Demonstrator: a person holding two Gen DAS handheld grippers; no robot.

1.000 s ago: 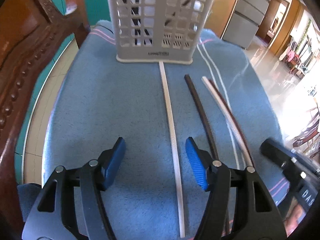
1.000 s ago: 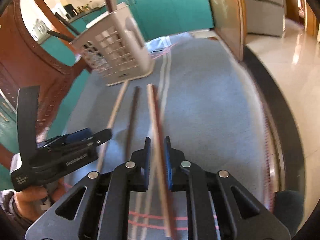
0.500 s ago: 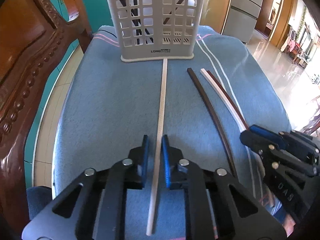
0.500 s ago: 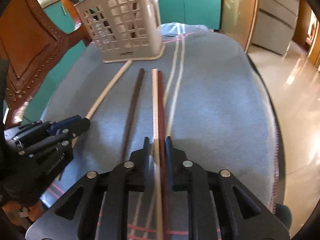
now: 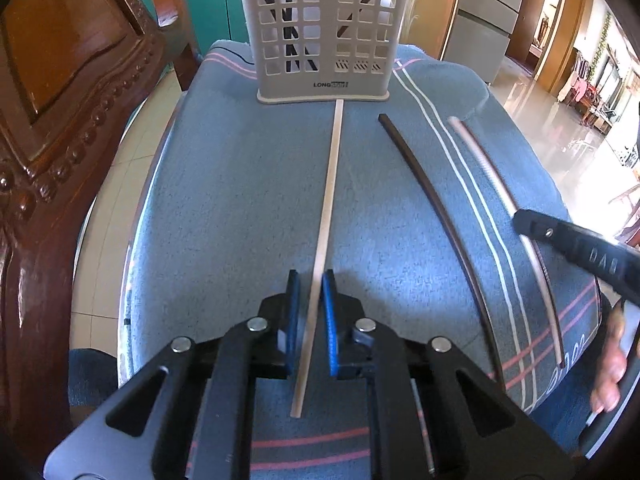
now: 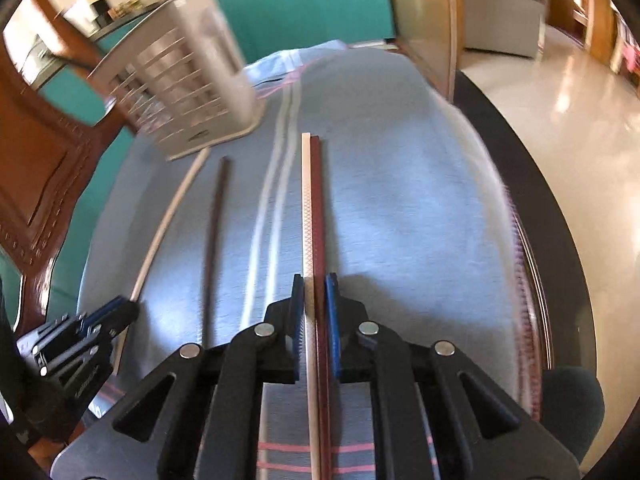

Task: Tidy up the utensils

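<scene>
While the left gripper (image 5: 311, 316) has its blue fingers (image 5: 293, 320) clamped on the near end of a pale chopstick (image 5: 328, 200), having just been closing around it, that stick lies on the blue cloth-covered surface (image 5: 224, 208) and runs straight ahead of the fingers until its far tip touches the base of the grey slotted utensil basket (image 5: 324, 32). Dark sticks stand inside the basket's compartments. Just right of these fingers a dark brown chopstick (image 5: 432, 200) lies loose on the cloth, apart from both grippers. Further right, the right gripper (image 6: 316, 316) is closed on a pair held side by side: a cream chopstick (image 6: 306, 216) touching a reddish-brown chopstick (image 6: 317, 216), both pinched between the fingers (image 6: 333, 320) and reaching forward from them. Whether their far tips rest on the cloth or are raised I cannot tell. A carved wooden chair back (image 5: 60, 120) stands left of the left fingers.
</scene>
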